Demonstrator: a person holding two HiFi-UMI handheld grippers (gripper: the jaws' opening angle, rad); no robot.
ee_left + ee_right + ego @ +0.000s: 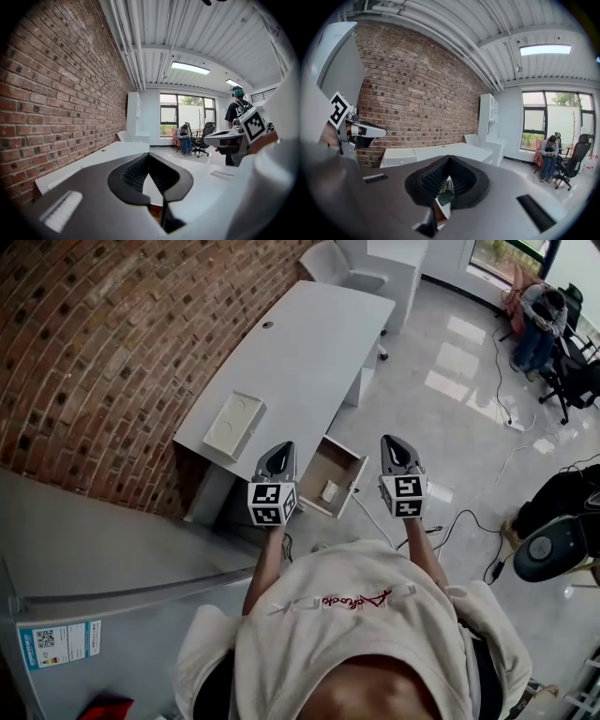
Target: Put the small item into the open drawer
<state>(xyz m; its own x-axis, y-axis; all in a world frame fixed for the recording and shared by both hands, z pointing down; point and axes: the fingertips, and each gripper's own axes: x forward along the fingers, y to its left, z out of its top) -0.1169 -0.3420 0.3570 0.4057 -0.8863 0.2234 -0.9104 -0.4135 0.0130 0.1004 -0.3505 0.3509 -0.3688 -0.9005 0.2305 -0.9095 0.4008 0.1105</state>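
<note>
An open wooden drawer [313, 474] sticks out from the front end of the white desk [309, 343]. A small white item [329, 490] lies inside it. My left gripper [279, 454] hovers over the drawer's left side and my right gripper [394, 448] just right of it, both raised above the drawer. In the left gripper view the left gripper [149, 157] has its jaws closed tip to tip with nothing between them. The right gripper [449, 159] is likewise shut and empty in its own view; the drawer's inside shows through the gap below its tips.
A white box [234, 425] lies on the desk near the brick wall [103, 343]. A grey cabinet top [94, 549] is at my left. Cables [469, 521] run over the floor at right. A person sits on a chair [542, 320] at the far right.
</note>
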